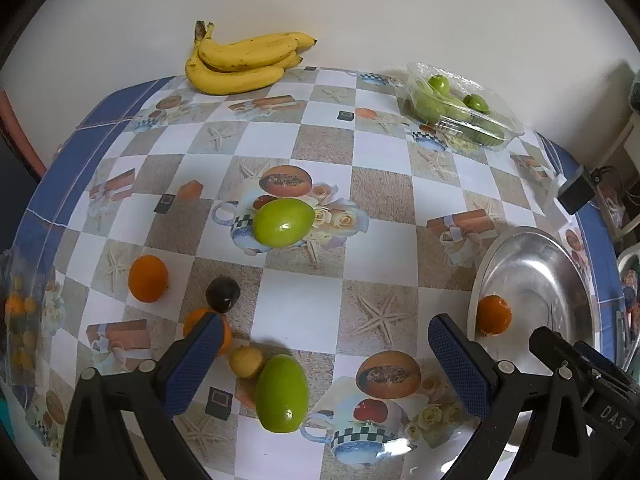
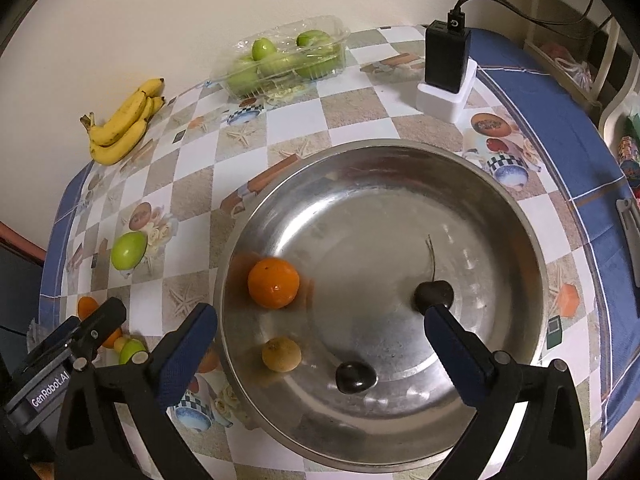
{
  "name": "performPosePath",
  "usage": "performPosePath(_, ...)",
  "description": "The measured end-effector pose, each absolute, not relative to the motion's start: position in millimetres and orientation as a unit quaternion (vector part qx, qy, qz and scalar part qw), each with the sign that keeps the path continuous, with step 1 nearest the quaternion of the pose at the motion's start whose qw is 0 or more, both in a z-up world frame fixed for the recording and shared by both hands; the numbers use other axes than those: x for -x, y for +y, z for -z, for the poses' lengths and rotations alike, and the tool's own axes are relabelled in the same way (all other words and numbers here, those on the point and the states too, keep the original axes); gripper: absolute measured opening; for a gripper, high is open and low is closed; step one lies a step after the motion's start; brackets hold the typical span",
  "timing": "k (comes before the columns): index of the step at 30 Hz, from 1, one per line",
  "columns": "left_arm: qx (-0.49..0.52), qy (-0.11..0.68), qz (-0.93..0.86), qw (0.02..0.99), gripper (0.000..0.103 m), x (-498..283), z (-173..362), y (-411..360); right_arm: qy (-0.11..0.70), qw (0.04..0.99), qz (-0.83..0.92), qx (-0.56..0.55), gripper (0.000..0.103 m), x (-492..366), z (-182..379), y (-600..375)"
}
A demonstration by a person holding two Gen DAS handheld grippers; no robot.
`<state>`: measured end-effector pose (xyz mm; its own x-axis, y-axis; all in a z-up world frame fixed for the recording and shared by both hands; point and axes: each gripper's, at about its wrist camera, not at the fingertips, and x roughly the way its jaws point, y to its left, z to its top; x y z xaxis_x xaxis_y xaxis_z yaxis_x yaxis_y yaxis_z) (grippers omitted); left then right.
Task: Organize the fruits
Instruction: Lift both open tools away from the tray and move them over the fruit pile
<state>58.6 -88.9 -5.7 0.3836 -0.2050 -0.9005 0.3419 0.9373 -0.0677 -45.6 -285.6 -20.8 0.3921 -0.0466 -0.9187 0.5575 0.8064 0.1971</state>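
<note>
My left gripper [image 1: 324, 340] is open and empty above the tablecloth. Just below it lie a green fruit [image 1: 282, 394], a small yellow fruit [image 1: 246, 361], a dark plum [image 1: 223, 294] and two oranges [image 1: 147, 279] [image 1: 196, 320]. Another green fruit [image 1: 283, 222] lies mid-table. My right gripper [image 2: 320, 328] is open and empty over the steel bowl [image 2: 500, 208], which holds an orange [image 2: 273, 282], a small yellow fruit [image 2: 281, 354], a dark plum [image 2: 355, 377] and a stemmed cherry [image 2: 434, 294].
A banana bunch [image 1: 244, 62] lies at the back by the wall. A clear plastic box of green fruits [image 1: 460, 106] stands at the back right. A black charger on a white block [image 2: 446, 68] stands behind the bowl. The table edge lies to the right.
</note>
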Motion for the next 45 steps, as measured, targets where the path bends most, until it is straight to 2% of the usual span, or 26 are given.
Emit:
performPosePath(10, -0.071, 0.525, 0.155, 0.834, 0.103, -68, 4, -74, 0.539, 0.787, 0.185, -0.235, 0.103, 38, 27, -275)
performPosePath(27, -0.056, 0.525, 0.131, 0.839, 0.103, -91, -6, -19, 0.493, 0.817, 0.176, -0.24, 0.103, 24, 11, -254)
performPosePath(36, -0.074, 0.528, 0.099, 0.841, 0.103, -98, -8, 15, 0.462, 0.851, 0.117, -0.221, 0.103, 6, -7, -217)
performPosePath(45, -0.024, 0.538, 0.073, 0.84, 0.103, -105, -7, 55, 0.483, 0.853, 0.043, -0.193, 0.103, -15, -1, -162)
